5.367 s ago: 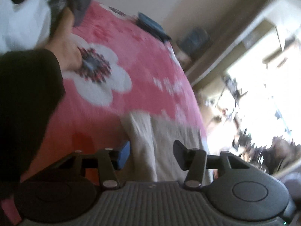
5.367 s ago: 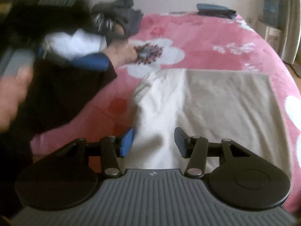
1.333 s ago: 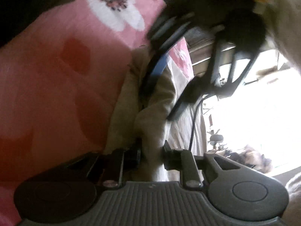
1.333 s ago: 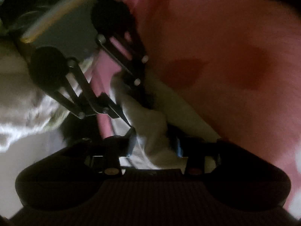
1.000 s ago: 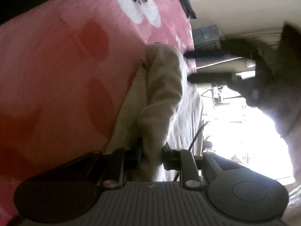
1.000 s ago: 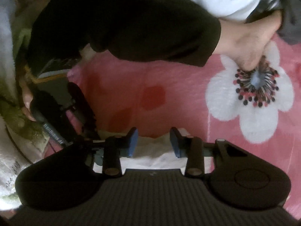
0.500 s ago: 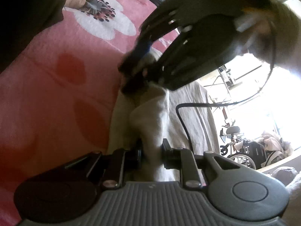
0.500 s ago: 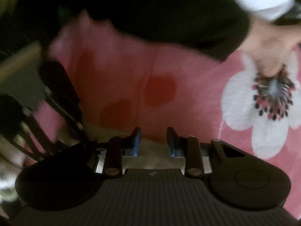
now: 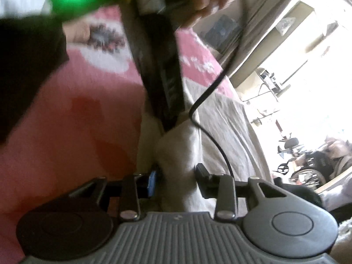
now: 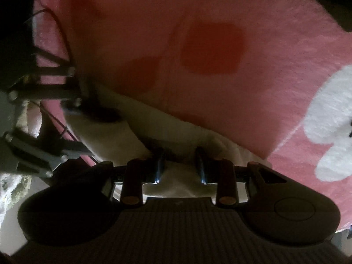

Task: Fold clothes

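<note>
Beige garment (image 9: 220, 127) edge is clamped by left gripper (image 9: 177, 177) and right gripper (image 10: 180, 165), raising it off the pink bed (image 9: 92, 118) for a fold.

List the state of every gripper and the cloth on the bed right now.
Left gripper: shut on a bunched fold of the cloth.
Right gripper: jaws around the cloth's edge; whether it clamps cannot be told.
Cloth: beige, partly flat on the blanket, near edge lifted and bunched.
Blanket: pink, floral, spread under the cloth.
</note>
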Demonstrator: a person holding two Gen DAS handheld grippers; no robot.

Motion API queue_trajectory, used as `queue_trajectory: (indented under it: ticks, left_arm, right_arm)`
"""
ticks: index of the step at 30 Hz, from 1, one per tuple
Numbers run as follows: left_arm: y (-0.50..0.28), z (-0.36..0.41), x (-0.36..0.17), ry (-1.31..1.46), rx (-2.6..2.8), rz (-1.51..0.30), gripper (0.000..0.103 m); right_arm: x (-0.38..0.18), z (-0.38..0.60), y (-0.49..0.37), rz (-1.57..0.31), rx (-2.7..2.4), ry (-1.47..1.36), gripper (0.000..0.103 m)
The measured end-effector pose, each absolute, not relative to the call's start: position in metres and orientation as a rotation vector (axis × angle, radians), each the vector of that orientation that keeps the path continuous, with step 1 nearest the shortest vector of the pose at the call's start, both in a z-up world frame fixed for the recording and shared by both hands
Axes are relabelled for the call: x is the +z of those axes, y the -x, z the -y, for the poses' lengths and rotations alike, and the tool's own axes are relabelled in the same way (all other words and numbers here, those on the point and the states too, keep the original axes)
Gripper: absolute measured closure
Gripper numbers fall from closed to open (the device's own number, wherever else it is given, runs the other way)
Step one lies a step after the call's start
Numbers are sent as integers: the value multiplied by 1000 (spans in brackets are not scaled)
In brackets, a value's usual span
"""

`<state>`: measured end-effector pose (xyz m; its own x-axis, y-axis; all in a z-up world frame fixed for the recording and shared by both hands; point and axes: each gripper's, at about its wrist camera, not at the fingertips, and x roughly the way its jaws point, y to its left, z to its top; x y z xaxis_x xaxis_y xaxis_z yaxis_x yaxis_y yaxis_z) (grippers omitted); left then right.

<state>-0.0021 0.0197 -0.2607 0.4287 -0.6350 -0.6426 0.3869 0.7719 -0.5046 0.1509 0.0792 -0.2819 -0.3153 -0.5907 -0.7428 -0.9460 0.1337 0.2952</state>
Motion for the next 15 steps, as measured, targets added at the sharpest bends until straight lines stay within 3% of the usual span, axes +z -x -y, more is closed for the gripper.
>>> queue_trajectory:
  ticks: [5,13,15]
  left_arm:
    - [6,-7,-243,184,-637,-805,60]
    - [-14,18,-259,141,-623,-864,64]
    - [-13,18,-261,159,-629,-878,68]
  right_arm:
    - [-293,-82,-150,-2032,998,1485,73]
    - [-292,-74,-149,-2065,985,1437,70]
    - [-290,-71,-149,-2065,991,1412,69]
